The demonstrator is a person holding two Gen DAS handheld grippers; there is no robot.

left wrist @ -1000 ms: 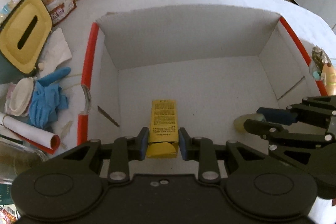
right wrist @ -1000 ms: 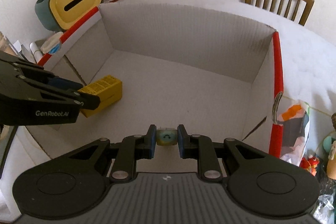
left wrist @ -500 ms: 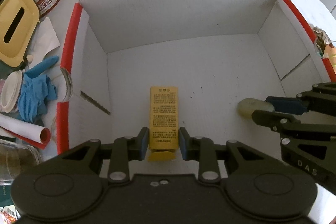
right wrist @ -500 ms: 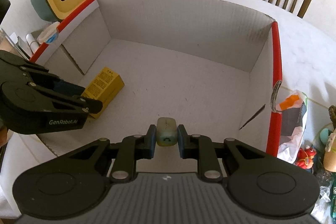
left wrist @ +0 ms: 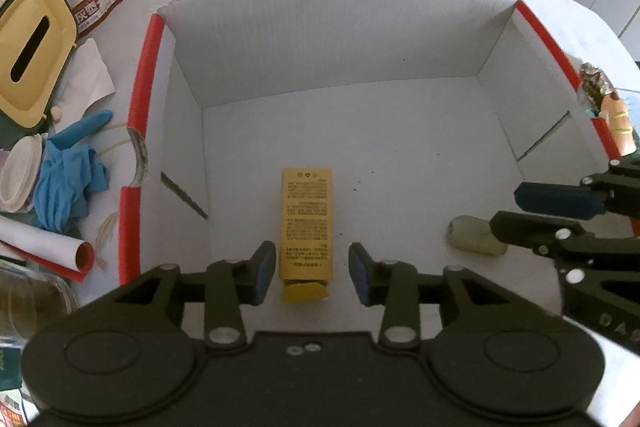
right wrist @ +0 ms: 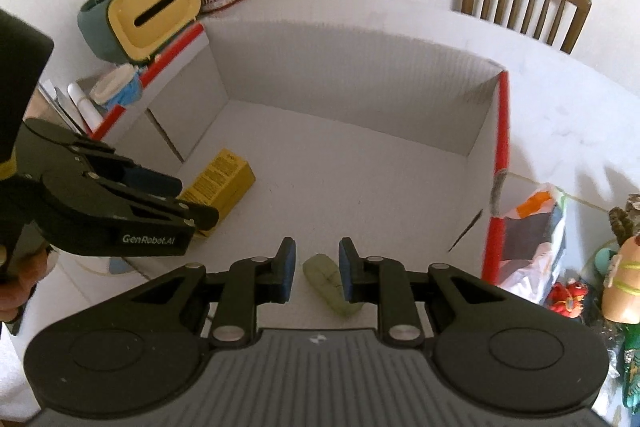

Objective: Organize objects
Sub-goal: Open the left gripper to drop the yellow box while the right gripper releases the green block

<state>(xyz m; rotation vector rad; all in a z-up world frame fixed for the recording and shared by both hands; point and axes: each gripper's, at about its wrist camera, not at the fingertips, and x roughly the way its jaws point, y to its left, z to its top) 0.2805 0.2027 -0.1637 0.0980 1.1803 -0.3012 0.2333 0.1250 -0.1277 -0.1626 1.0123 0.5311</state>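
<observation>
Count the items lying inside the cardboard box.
2. A yellow carton lies flat on the floor of the box between the left gripper's open jaws; a pale green piece lies between the right gripper's jaws. The grippers may hide others.

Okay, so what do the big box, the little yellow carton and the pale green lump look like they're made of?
Big box: corrugated cardboard, matte white, going by the fine ribbing on its walls; red tape on the rims. Yellow carton: thin printed paperboard, with a folded end flap. Pale green lump: matte and rounded, perhaps soap or wax; the pictures can't settle it.
</observation>
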